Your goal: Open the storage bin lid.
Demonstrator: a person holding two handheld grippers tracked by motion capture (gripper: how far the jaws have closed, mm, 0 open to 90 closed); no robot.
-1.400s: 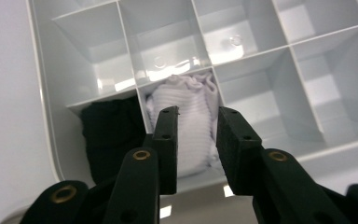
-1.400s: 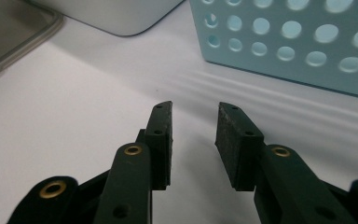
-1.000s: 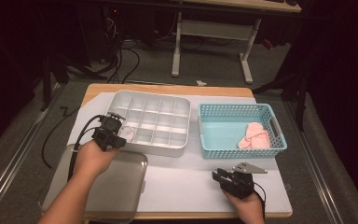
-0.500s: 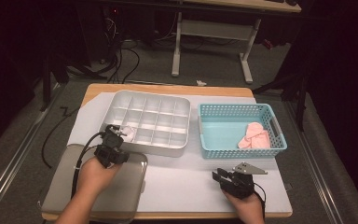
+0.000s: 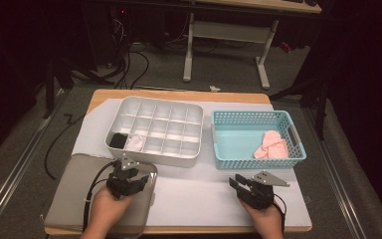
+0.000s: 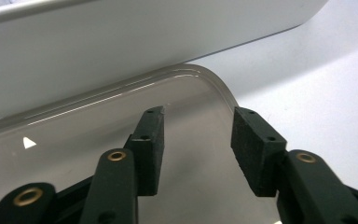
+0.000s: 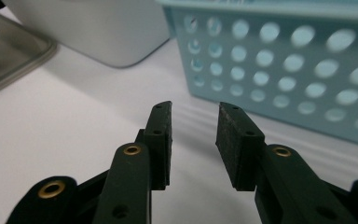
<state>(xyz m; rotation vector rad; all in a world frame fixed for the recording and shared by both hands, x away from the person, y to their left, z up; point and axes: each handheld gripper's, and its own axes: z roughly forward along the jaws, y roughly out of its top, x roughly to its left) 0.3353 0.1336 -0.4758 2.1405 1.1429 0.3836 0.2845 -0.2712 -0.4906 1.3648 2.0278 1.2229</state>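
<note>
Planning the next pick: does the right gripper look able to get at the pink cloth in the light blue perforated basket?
Probably yes. The right gripper is open and empty, just in front of the light blue perforated basket; the pink cloth lies uncovered, so reaching over the near wall should do.

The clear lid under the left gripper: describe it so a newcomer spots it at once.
Start at the white divided tray on the table's left half. Just in front of it, at the near-left corner, lies the lid, flat beneath the left gripper. It alone is see-through, greyish, with rounded corners.
</note>
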